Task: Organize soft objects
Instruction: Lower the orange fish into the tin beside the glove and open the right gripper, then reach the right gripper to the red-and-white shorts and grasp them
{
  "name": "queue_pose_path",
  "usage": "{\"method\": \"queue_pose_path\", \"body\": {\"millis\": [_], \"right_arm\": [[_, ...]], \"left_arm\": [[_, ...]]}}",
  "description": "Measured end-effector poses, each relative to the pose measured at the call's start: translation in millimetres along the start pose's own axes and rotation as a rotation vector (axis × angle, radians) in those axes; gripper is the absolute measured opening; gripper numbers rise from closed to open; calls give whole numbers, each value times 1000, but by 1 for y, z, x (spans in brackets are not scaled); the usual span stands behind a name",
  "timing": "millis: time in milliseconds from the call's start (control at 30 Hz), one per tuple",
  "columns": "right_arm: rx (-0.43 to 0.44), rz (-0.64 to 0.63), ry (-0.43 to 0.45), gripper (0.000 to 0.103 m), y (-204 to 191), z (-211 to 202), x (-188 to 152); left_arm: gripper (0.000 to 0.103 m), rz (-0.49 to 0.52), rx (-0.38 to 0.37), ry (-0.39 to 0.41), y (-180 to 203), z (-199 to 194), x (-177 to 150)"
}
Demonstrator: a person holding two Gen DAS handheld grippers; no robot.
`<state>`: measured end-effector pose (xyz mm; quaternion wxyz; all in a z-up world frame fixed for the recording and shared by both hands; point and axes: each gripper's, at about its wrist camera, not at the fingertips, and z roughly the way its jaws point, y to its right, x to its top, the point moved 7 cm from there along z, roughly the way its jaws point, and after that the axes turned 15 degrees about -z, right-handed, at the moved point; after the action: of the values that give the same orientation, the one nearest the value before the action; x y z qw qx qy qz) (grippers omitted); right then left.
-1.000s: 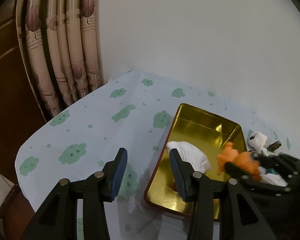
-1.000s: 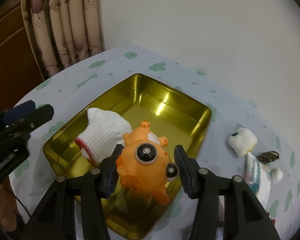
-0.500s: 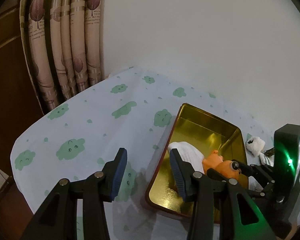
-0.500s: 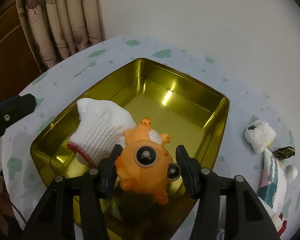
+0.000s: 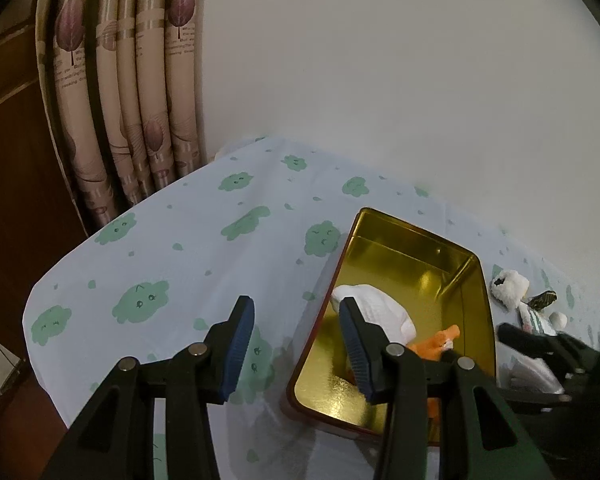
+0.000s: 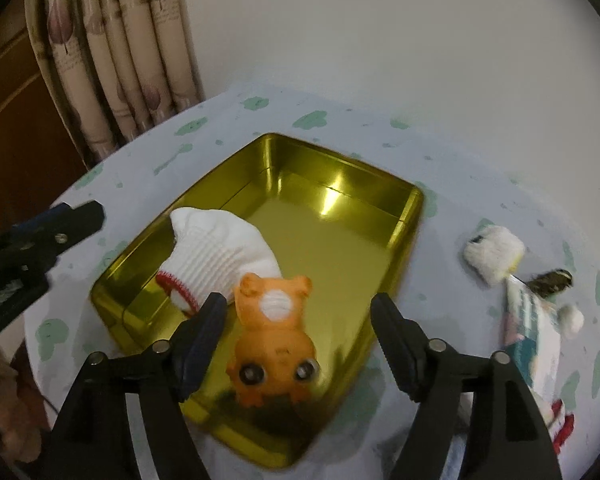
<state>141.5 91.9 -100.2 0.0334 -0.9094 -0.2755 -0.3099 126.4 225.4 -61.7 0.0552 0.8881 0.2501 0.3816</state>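
Note:
An orange soft toy animal lies in the near end of the gold tin, next to a white sock with a red band. My right gripper is open wide above the toy, its fingers clear of it on both sides. In the left wrist view the tin holds the sock and the toy. My left gripper is open and empty above the tin's left rim.
A white plush piece, a striped sock and a dark small object lie on the cloud-print tablecloth right of the tin. Curtains hang at the back left. The wall stands behind.
My right gripper has opened and let go of the orange toy, which has dropped into the tin beside the white sock. The left gripper has stayed open and nearly still.

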Motion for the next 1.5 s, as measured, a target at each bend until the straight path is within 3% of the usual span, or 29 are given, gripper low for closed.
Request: {"method": "queue_pose_path", "body": {"millis": [133, 400, 533, 633, 1000, 1167, 1233, 1300, 1500], "right_arm": [[-37, 28, 21, 74, 21, -31, -18], [-214, 178, -7, 80, 110, -89, -94], [-311, 301, -70, 85, 161, -102, -138], [-312, 389, -119, 86, 183, -96, -168], [-324, 503, -195, 87, 196, -60, -218], [-322, 513, -177, 86, 192, -55, -230], [-308, 510, -157, 72, 191, -54, -230], [-287, 474, -127, 41, 186, -56, -225], [-312, 419, -100, 25, 189, -63, -221]], "left_arm": [[45, 14, 2, 11, 2, -2, 0], [45, 37, 5, 23, 7, -6, -2], [45, 67, 3, 15, 13, -6, -7], [45, 101, -6, 14, 20, -7, -11], [45, 242, -28, 33, 46, -12, -27], [45, 259, -18, 27, 47, -10, -29], [45, 268, -10, 28, 49, -8, -31], [45, 277, -7, 24, 50, -7, -33], [45, 326, -58, 2, 69, -12, -46]]}}
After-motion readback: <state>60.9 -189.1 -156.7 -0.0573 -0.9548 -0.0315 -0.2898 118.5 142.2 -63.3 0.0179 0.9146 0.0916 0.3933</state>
